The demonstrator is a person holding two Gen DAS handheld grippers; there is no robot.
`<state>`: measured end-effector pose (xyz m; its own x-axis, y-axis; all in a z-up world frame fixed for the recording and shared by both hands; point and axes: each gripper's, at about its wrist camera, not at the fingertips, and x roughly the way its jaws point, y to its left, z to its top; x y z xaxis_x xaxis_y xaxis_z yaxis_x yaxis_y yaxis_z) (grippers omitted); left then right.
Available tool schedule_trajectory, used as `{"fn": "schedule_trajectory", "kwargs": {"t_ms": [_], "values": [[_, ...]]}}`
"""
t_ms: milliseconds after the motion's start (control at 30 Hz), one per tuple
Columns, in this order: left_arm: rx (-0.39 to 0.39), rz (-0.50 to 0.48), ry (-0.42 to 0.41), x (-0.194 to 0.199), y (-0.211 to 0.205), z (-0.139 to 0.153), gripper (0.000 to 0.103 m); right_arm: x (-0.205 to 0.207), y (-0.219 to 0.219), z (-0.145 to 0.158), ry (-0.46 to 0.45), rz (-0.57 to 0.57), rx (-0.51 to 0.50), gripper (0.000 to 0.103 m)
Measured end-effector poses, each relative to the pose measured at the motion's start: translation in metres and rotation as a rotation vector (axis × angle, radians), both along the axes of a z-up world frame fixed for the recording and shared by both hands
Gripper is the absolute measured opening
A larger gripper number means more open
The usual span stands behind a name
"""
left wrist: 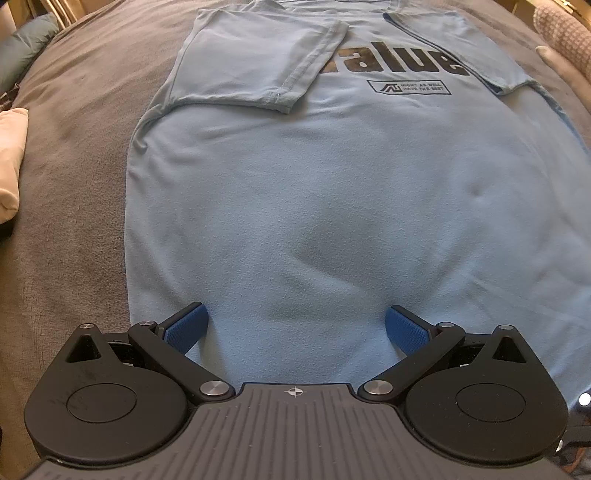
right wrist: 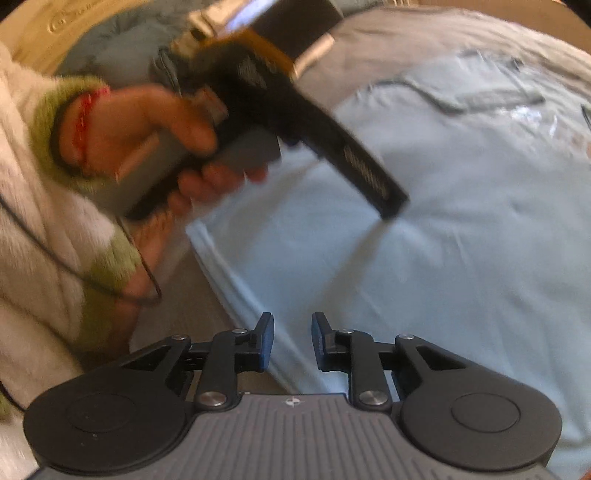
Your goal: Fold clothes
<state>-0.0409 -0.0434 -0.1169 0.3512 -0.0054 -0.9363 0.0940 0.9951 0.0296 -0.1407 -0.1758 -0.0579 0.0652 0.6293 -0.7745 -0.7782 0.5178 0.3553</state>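
Observation:
A light blue T-shirt (left wrist: 332,206) with dark "value" lettering lies flat and face up, both sleeves folded in over the chest. My left gripper (left wrist: 297,326) hangs over the shirt's near end. It is open wide, its blue pads (left wrist: 188,326) spread apart with only flat cloth below. In the blurred right wrist view, my right gripper (right wrist: 293,339) hovers over the shirt's (right wrist: 443,240) side hem. Its pads (right wrist: 266,341) stand a narrow gap apart with nothing pinched between them. A hand (right wrist: 155,133) there holds the left gripper's handle, its nose pointing down at the shirt.
A grey blanket (left wrist: 74,166) covers the bed under the shirt. A beige cloth (left wrist: 11,166) lies at the left edge, a blue pillow (left wrist: 33,40) at the far left, a pink knitted item (left wrist: 565,33) at the far right. A white fleecy sleeve with a green cuff (right wrist: 40,236) fills the right view's left side.

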Motion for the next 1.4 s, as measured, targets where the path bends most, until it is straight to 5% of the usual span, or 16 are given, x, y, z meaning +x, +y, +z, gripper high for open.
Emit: {"fn": "schedule_trajectory", "kwargs": {"t_ms": [367, 1400], "values": [[-0.008, -0.004, 0.003, 0.0, 0.002, 0.001, 0.103, -0.012, 0.034, -0.027, 0.049, 0.103, -0.028, 0.024], [-0.044, -0.031, 0.027, 0.001, 0.007, 0.006, 0.103, -0.036, 0.064, -0.027, 0.129, 0.167, 0.01, 0.025]]}}
